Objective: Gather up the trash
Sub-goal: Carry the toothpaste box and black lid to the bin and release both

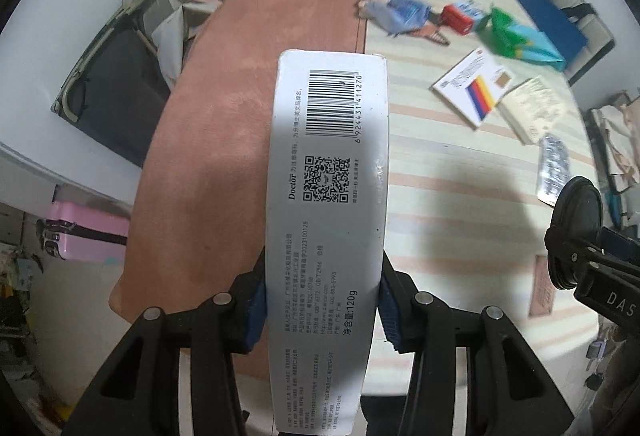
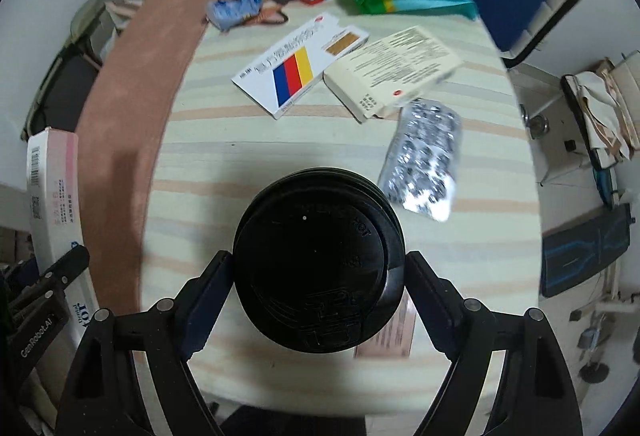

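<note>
My left gripper (image 1: 322, 306) clamps a long white carton (image 1: 328, 196). My right gripper (image 2: 318, 290) grips a black-lidded cup (image 2: 318, 260) above the table (image 2: 224, 164), near its front edge.

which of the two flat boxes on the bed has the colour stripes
The white box on the left, printed with blue, red and yellow stripes; the cream box beside it carries only text.

Far tabletop (image 2: 280, 164) cluttered: boxes (image 2: 304, 64), blister pack (image 2: 424, 160).

Toothpaste box (image 1: 326, 220) grey-white with black barcode; cup lid (image 2: 318, 260) black; bed sheet (image 2: 320, 156) cream with peach-grey stripes; blanket (image 1: 224, 124) terracotta; medicine box (image 2: 298, 70) white with blue-red-yellow bands.
</note>
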`<state>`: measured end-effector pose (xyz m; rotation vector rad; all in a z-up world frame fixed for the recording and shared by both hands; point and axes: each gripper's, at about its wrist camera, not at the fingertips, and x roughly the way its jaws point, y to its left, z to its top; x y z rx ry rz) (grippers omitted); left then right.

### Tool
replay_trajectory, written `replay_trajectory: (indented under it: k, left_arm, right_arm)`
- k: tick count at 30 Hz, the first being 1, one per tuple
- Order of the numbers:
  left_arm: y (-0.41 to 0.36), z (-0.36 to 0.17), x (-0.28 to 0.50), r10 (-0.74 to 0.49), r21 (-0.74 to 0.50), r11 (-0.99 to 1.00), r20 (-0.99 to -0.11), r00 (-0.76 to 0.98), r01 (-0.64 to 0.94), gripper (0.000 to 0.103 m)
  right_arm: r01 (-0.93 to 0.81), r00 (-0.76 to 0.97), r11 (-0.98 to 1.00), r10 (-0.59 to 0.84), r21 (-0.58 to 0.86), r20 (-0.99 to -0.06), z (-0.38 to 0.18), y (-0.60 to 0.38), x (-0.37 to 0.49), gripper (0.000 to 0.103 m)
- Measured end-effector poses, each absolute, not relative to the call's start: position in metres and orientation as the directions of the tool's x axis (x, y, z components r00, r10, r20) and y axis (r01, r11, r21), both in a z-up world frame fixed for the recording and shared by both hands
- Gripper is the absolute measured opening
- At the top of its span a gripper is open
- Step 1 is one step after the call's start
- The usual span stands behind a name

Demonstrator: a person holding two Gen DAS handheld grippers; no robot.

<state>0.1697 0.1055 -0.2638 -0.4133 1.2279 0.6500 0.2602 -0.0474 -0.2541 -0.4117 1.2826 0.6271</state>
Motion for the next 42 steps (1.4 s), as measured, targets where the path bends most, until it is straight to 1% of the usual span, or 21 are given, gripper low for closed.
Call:
replay_trajectory:
  k: [4,10,13,17,20,23,25,26,29,31,32,34,36,37,38,40,42]
  left_arm:
    - [0.091,-0.244,0.141,0.222,0.006,0.781,-0.937,0.269,-0.624,0.043]
    - [0.071,-0.231,0.090,0.173,-0.059,0.821,-0.922,0.346,-0.568,0.043]
    - [0.057,-0.237,0.052,0.099,-0.118,0.833,-0.929,0.356,-0.541,0.043]
    - [0.044,-0.266,0.016,-0.030,-0.199,0.825,-0.950,0.311,-0.529,0.043]
    - [0.035,-0.305,-0.008,-0.116,-0.235,0.808,-0.962,0.247,-0.540,0.043]
    - [0.031,-0.365,-0.021,-0.219,-0.279,0.772,-0.960,0.173,-0.571,0.043]
    - [0.029,-0.400,-0.026,-0.257,-0.290,0.752,-0.956,0.141,-0.592,0.043]
    - [0.029,-0.432,-0.026,-0.286,-0.297,0.740,-0.951,0.117,-0.604,0.043]
    - [0.030,-0.501,-0.024,-0.326,-0.300,0.715,-0.942,0.078,-0.631,0.043]
    - [0.030,-0.540,-0.022,-0.357,-0.312,0.703,-0.932,0.062,-0.640,0.044]
    - [0.030,-0.571,-0.020,-0.371,-0.316,0.696,-0.927,0.053,-0.645,0.045]
    - [0.031,-0.615,-0.018,-0.383,-0.305,0.690,-0.923,0.026,-0.657,0.046]
    - [0.031,-0.648,-0.020,-0.392,-0.304,0.679,-0.920,0.021,-0.669,0.071]
    - [0.031,-0.661,-0.021,-0.387,-0.295,0.679,-0.922,0.015,-0.673,0.094]
    - [0.031,-0.676,-0.022,-0.380,-0.287,0.681,-0.925,0.009,-0.674,0.101]
    - [0.029,-0.701,-0.026,-0.364,-0.266,0.684,-0.932,-0.002,-0.680,0.100]
    - [0.027,-0.715,-0.031,-0.337,-0.240,0.690,-0.942,-0.009,-0.683,0.101]
  right_arm:
    - [-0.613,0.194,0.787,0.244,0.077,-0.950,-0.224,-0.057,0.232,0.087]
    - [-0.559,0.236,0.821,0.294,0.118,-0.926,-0.196,-0.095,0.158,0.087]
    - [-0.525,0.217,0.837,0.306,0.154,-0.927,-0.198,-0.119,0.118,0.087]
    - [-0.471,0.135,0.857,0.305,0.210,-0.943,-0.223,-0.153,0.070,0.087]
    - [-0.423,0.052,0.877,0.275,0.228,-0.960,-0.266,-0.176,0.040,0.087]
    - [-0.382,-0.031,0.892,0.248,0.241,-0.968,-0.317,-0.189,0.022,0.087]
    - [-0.354,-0.092,0.901,0.233,0.250,-0.968,-0.363,-0.197,0.012,0.087]
    - [-0.342,-0.116,0.904,0.229,0.255,-0.967,-0.382,-0.199,0.009,0.087]
    - [-0.300,-0.193,0.917,0.209,0.261,-0.958,-0.463,-0.208,-0.001,0.087]
    - [-0.282,-0.225,0.923,0.200,0.260,-0.954,-0.510,-0.210,-0.002,0.087]
    - [-0.278,-0.240,0.924,0.199,0.264,-0.950,-0.532,-0.210,-0.004,0.087]
    - [-0.260,-0.268,0.926,0.202,0.273,-0.942,-0.581,-0.211,-0.005,0.088]
    - [-0.247,-0.295,0.926,0.210,0.287,-0.932,-0.621,-0.211,-0.006,0.089]
    - [-0.241,-0.316,0.923,0.216,0.299,-0.924,-0.643,-0.210,-0.006,0.090]
    - [-0.240,-0.324,0.922,0.219,0.303,-0.921,-0.663,-0.209,-0.007,0.092]
    - [-0.250,-0.332,0.915,0.226,0.317,-0.916,-0.693,-0.203,-0.008,0.092]
    - [-0.256,-0.351,0.907,0.234,0.333,-0.907,-0.718,-0.199,-0.012,0.093]
